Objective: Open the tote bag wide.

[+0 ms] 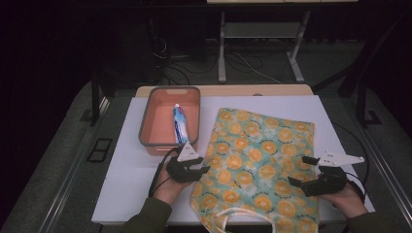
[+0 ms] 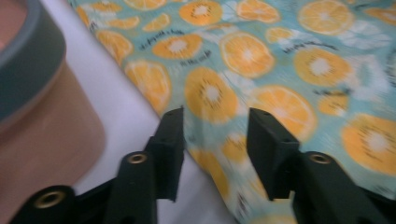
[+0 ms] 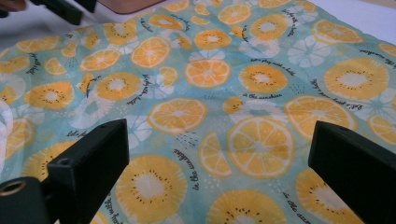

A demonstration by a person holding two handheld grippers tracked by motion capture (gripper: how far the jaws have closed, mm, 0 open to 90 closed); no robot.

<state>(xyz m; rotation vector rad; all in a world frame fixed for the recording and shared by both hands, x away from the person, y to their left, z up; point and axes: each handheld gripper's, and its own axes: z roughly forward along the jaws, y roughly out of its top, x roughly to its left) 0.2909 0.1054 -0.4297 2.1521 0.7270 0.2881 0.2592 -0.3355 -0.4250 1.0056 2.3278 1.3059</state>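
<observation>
Black jaws of the left gripper (image 1: 198,166) stand partly apart over the left edge of the orange-slice print tote bag (image 1: 260,160), with nothing pinched between them; in the left gripper view the bag's edge (image 2: 261,70) lies under the gap and the pads do not press it. The right gripper (image 1: 303,171) hangs over the bag's right side with its jaws spread wide and nothing in them, the printed cloth (image 3: 210,107) flat below. That bag lies spread on the white board (image 1: 126,165), its cream handles (image 1: 238,216) at the near edge. Just left of it sits an orange bin with a grey rim (image 1: 160,124), holding one toothpaste tube (image 1: 180,124) lying lengthwise.
</observation>
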